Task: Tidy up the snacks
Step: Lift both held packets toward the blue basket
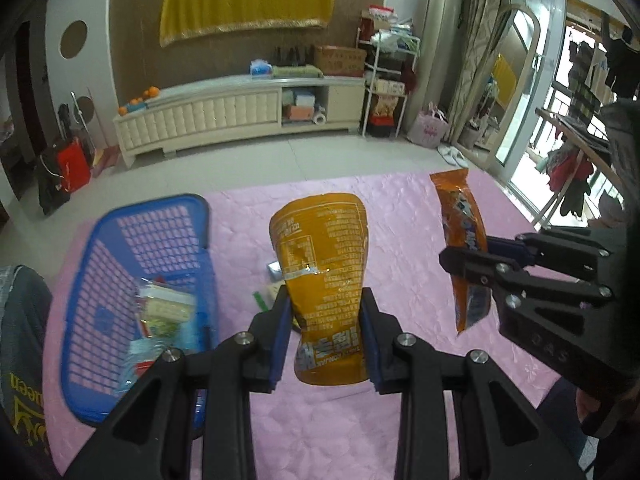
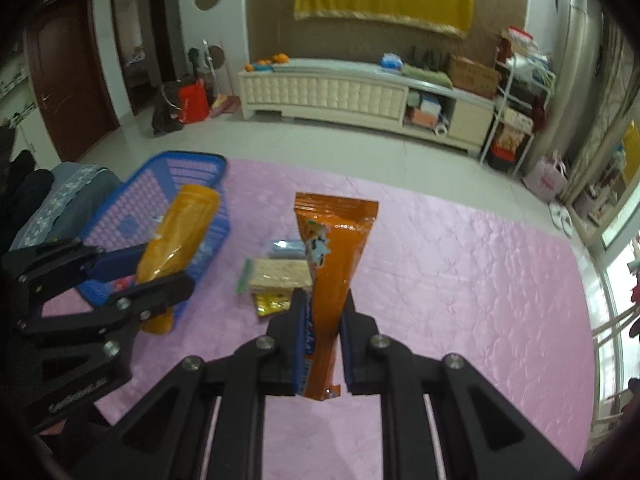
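Note:
My left gripper [image 1: 326, 328] is shut on a yellow-orange snack pouch [image 1: 324, 256] and holds it upright above the pink cloth, right of the blue basket [image 1: 100, 240]. It also shows in the right wrist view [image 2: 136, 280] with the pouch [image 2: 176, 240] beside the basket [image 2: 188, 168]. My right gripper [image 2: 322, 332] is shut on a long orange snack packet [image 2: 332, 248], held upright. It shows in the left wrist view [image 1: 472, 264] with the packet [image 1: 460, 216]. The basket holds several snack packs [image 1: 164, 308].
A cracker pack [image 2: 280, 272], a yellow packet [image 2: 272, 302] and a silver-blue packet [image 2: 284, 248] lie on the pink cloth [image 2: 460, 280] between the grippers. A grey garment [image 2: 60, 196] lies left of the basket. Beyond the cloth is tiled floor and a white cabinet [image 2: 340, 88].

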Demonstrator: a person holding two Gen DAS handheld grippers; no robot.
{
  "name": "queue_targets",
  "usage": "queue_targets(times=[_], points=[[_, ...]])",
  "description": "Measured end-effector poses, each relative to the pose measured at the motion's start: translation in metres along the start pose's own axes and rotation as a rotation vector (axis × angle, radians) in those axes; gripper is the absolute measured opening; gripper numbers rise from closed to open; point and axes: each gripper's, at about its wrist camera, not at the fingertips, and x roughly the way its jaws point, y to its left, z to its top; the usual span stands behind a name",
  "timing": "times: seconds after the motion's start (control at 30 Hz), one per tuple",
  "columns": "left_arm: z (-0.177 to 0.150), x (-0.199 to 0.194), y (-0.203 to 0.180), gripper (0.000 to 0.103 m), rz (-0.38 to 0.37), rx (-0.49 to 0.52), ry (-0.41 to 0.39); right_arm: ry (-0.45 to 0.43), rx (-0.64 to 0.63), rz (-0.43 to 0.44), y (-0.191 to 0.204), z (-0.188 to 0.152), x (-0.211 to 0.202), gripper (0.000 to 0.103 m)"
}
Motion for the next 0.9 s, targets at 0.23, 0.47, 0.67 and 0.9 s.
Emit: queue_targets(times=[0.23,0.47,0.67,0.9], points=[[-0.006,-0.041,0.028,0.030,0.019,-0.021,-0.052,-0.053,-0.076,0.033,0.047,0.017,-0.023,0.019],[-0.018,-0.079,0.065,0.030,0.047,-0.069,-0.092,-0.063,-0.064,0.109,0.074,0.031,-0.019,0.019],[-0.018,-0.091,0.100,0.030,0.092,-0.098,-0.102,-0.058,-0.094,0.154,0.103,0.044,-0.010,0.019],[-0.023,-0.079,0.140,0.030,0.114,-0.155,-0.076,-0.037,-0.139,0.182,0.131,0.063,0.014,0.019]])
